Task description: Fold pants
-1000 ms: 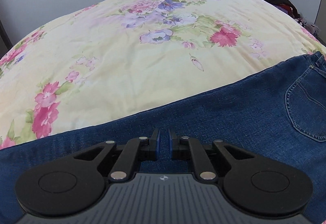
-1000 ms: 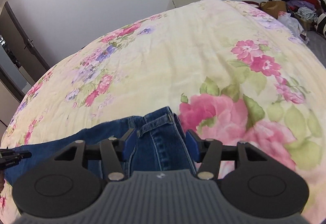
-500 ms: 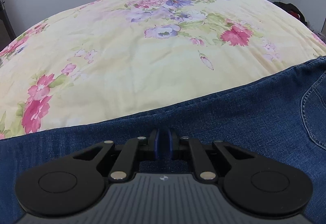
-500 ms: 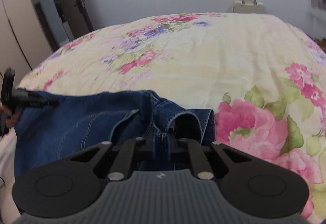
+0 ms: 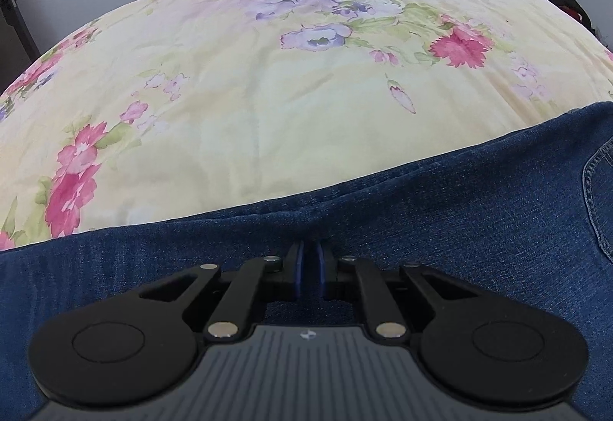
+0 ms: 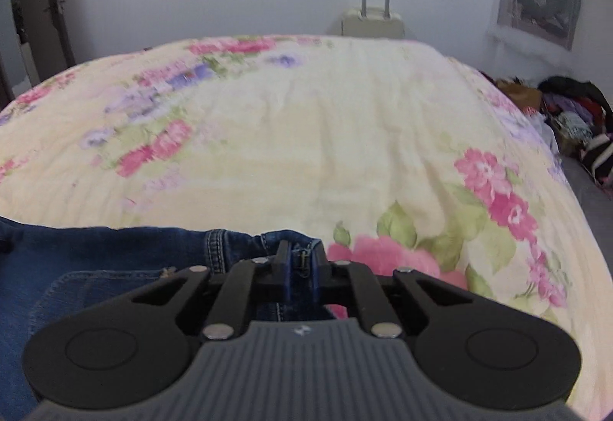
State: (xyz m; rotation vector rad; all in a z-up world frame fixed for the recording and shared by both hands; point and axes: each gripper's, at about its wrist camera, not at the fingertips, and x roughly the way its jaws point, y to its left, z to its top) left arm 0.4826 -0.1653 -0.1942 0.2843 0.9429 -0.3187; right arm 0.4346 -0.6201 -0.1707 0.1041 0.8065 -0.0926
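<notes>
Here, your jeans (image 5: 421,229) lie crosswise on the floral bed (image 5: 268,95): left tongs (image 5: 309,263) pinch a leg fold, right tongs (image 6: 302,263) just clamped the waistband (zipper end), long axis running between them.

Soft daylight, fisheye bulge, slight blur
</notes>
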